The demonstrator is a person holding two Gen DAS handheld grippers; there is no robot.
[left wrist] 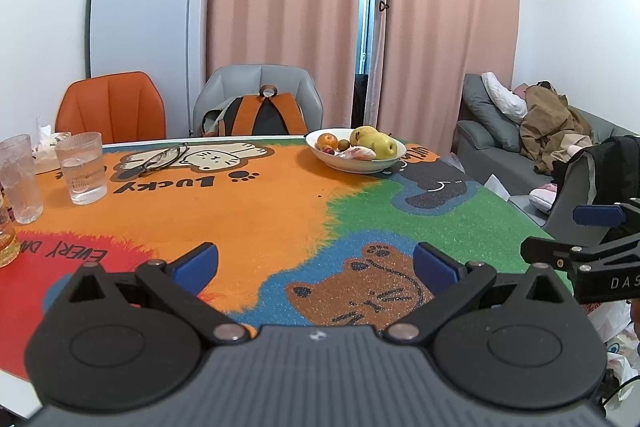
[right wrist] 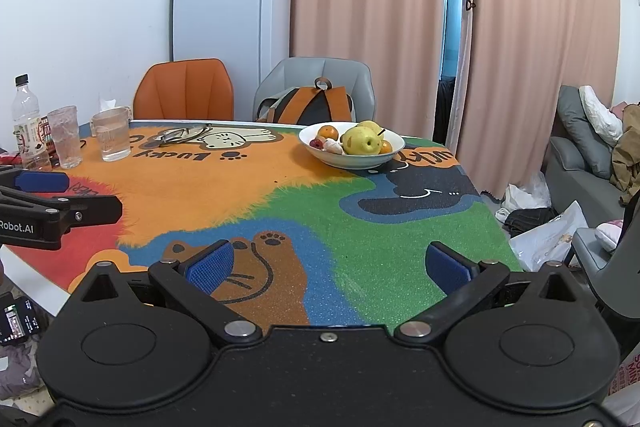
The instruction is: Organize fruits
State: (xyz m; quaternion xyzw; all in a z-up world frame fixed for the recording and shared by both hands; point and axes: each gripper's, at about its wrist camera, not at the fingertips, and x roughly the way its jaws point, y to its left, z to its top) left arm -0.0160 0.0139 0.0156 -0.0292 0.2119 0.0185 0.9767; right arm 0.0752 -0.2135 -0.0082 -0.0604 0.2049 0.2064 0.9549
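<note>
Nearest the cameras, both tools are hovering low over the near edge of the bench (left wrist: 256, 211), which is wearing a bright cartoon-animal cloth. Left hand-held gripper (left wrist: 316, 267) is standing wide open with nothing between its blue pads. Right hand-held gripper (right wrist: 328, 269) is likewise gaping wide and carrying nothing.

Going left to right across the far side, a plastic bottle (right wrist: 26, 123) and two ribbed glasses (right wrist: 110, 139) are sitting at the left edge, a pair of spectacles (right wrist: 186, 134) is lying near the middle, and a white bowl (right wrist: 352, 157) is resting toward the far right, well apart from both tools.

Fruit is already sitting piled in that bowl: a yellow pear (right wrist: 362, 141), small oranges (right wrist: 328, 132) and a few small red pieces too small to name. No loose fruit is showing on the cloth, so the sorting appears either finished or not yet begun; which, the views cannot settle.
</note>
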